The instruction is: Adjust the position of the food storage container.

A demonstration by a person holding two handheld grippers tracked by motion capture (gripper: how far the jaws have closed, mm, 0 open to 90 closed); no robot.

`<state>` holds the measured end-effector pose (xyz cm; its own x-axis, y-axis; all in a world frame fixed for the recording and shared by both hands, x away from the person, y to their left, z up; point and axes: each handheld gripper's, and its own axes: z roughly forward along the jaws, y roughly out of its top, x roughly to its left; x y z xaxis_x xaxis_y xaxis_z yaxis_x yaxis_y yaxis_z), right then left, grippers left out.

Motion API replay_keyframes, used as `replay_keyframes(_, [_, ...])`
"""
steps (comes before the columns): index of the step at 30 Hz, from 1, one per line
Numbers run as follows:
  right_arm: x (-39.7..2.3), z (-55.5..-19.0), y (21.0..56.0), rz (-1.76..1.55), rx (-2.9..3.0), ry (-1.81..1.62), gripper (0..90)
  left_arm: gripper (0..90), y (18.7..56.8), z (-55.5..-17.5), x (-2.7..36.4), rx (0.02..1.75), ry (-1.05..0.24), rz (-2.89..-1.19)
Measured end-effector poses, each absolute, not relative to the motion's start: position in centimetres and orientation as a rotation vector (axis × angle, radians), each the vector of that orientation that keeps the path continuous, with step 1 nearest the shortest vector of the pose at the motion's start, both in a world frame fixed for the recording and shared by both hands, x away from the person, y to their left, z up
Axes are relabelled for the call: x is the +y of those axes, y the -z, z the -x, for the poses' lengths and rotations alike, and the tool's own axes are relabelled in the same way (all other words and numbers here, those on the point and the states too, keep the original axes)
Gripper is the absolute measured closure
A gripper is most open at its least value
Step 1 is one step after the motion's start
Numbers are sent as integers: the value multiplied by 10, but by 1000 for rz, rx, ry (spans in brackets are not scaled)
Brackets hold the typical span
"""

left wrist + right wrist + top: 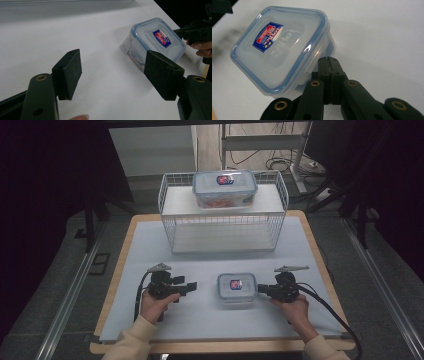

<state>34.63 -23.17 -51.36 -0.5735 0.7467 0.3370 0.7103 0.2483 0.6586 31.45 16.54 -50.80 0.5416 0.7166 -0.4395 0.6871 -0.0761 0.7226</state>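
Note:
A small clear container with a blue-rimmed lid and a red-and-blue label (237, 287) sits on the white table mat, toward the front. My right gripper (260, 289) is at its right side. In the right gripper view the jaws are pressed together (328, 61), tips right by the side latch of the small container (279, 47), with nothing visible between them. My left gripper (191, 286) hovers a short way left of the container, jaws wide apart (113, 72) and empty. From there the small container (155, 40) lies ahead to the right, with the right gripper (193, 31) beyond it.
A white wire rack (223, 222) stands at the back of the table mat (150, 245). A larger clear container (225, 187) with the same label rests on its top shelf. The wooden table edge (220, 347) runs along the front.

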Motion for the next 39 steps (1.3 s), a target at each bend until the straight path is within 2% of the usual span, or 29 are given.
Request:
replay_keyframes(17, [-226,-348,514,-1390,2464,-1246,898,303,509,-314,166,1167,-44,-1789])
replay_keyframes(31, [-261,-342,494,-1401,2360,-1330,898,302,507,-312,166,1167,-50,-1782])
replay_keyframes(37, [-265,-342,489,-1367,2371,-1372,896,303,505,-312,168,1189,-61,-1777])
replay_keyframes(39, [-263,-340,487,-1344,2386,-1386,864,303,506,-312,167,1189,-59,-1779])
